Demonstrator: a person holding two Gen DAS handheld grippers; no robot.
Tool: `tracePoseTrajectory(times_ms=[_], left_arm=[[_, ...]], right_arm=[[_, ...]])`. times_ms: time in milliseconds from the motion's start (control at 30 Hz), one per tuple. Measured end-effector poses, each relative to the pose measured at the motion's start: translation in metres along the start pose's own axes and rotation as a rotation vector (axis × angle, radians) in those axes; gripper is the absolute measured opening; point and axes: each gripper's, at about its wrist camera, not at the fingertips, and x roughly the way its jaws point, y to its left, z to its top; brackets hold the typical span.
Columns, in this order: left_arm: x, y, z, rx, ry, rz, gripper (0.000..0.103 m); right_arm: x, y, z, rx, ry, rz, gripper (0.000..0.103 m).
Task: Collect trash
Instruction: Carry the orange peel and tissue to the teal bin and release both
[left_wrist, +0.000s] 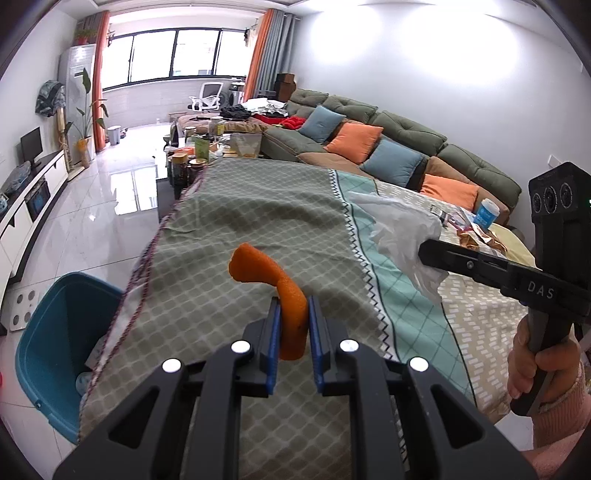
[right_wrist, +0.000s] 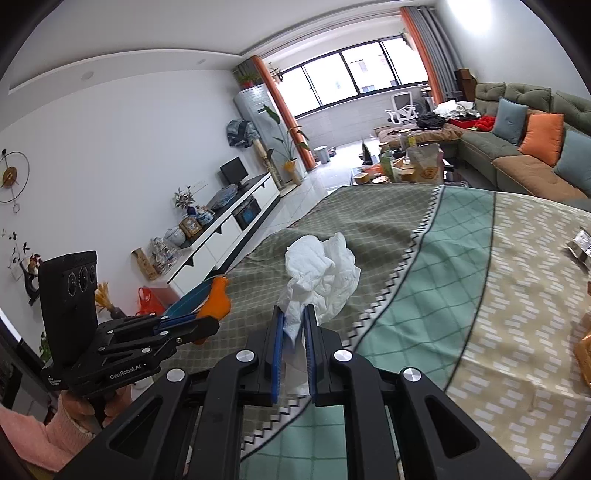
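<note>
Here, the left gripper (left_wrist: 293, 299) is clamping a curved orange peel (left_wrist: 275, 284) between its blue-padded fingers (left_wrist: 272, 332) — the pads are pressing on the lower part of the peel while its upper end is arching up and to the left, clear of the cloth. The fingers are standing only narrowly apart, as wide as the peel is thick. Below them a checked tablecloth (left_wrist: 258, 221) in grey-green, teal and beige bands is covering the desk, and a blue trash bin (left_wrist: 55, 332) is standing on the tiled floor just beside the desk's left edge.

The right gripper (right_wrist: 294, 314) is pinching a crumpled white tissue (right_wrist: 321, 269); its fingers (right_wrist: 277, 332) are squeezed almost together on the tissue's lower folds, and the bulk of the paper is billowing out above the tips. In the left wrist view this gripper is reaching in from the right, held by a hand (left_wrist: 539, 365) in a pink sleeve (left_wrist: 561, 417), with the tissue hanging over the teal band of the cloth.

Farther right on the desk, a blue-and-white cup (left_wrist: 487, 212) and some crinkled snack wrappers (left_wrist: 476, 240) are lying near the edge. A long green sofa (left_wrist: 369, 122) with blue and orange cushions is running along the wall behind.
</note>
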Motion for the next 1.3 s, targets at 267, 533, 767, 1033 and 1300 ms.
tracePoseTrajectory(times_ms=[267, 533, 767, 1033, 1300], left_arm=[[-0.012, 0.013, -0.005, -0.023, -0.014, 0.030, 0.016], [-0.026, 0.024, -0.008, -0.038, -0.032, 0.060, 0.016], [-0.037, 0.033, -0.012, -0.053, -0.039, 0.084, 0.016], [-0.047, 0.043, -0.016, -0.073, -0.052, 0.108, 0.016], [-0.056, 0.057, -0.016, -0.095, -0.064, 0.140, 0.016]], right_arm=[[0.011, 0.019, -0.003, -0.024, 0.022, 0.036, 0.011], [0.021, 0.036, -0.004, -0.049, 0.038, 0.063, 0.011], [0.030, 0.050, -0.005, -0.075, 0.055, 0.090, 0.011], [0.040, 0.065, -0.006, -0.103, 0.072, 0.117, 0.011], [0.054, 0.080, -0.005, -0.127, 0.089, 0.143, 0.011]])
